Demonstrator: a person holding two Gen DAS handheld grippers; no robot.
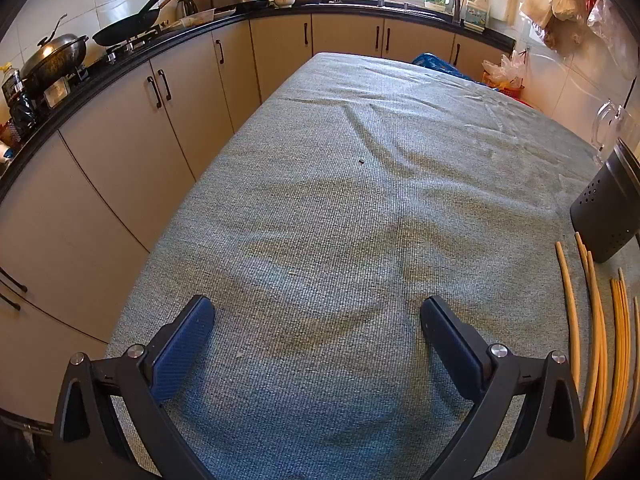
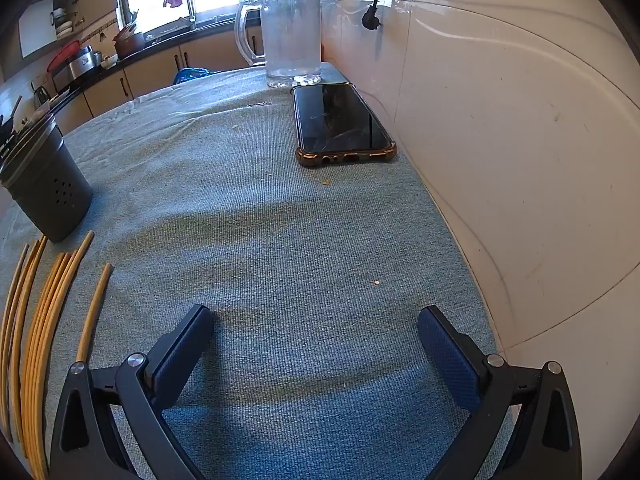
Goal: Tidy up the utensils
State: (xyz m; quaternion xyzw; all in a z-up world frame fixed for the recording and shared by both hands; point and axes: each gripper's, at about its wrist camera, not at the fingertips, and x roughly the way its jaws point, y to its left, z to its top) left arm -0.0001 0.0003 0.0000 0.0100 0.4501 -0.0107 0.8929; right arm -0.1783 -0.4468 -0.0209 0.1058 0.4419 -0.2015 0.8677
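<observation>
Several wooden chopsticks (image 1: 600, 344) lie side by side on the grey-green tablecloth (image 1: 340, 184), at the right edge of the left wrist view and the left edge of the right wrist view (image 2: 44, 320). A dark grey perforated utensil holder (image 1: 608, 208) stands upright just beyond their far ends; it also shows in the right wrist view (image 2: 44, 180). My left gripper (image 1: 318, 320) is open and empty, low over the cloth, left of the chopsticks. My right gripper (image 2: 316, 328) is open and empty, right of the chopsticks.
A phone (image 2: 340, 124) in a brown case lies near the white tiled wall (image 2: 520, 140). A clear plastic pitcher (image 2: 290, 36) stands behind it. Beige kitchen cabinets (image 1: 120, 152) and a counter with pans (image 1: 128, 28) run along the table's left and far sides.
</observation>
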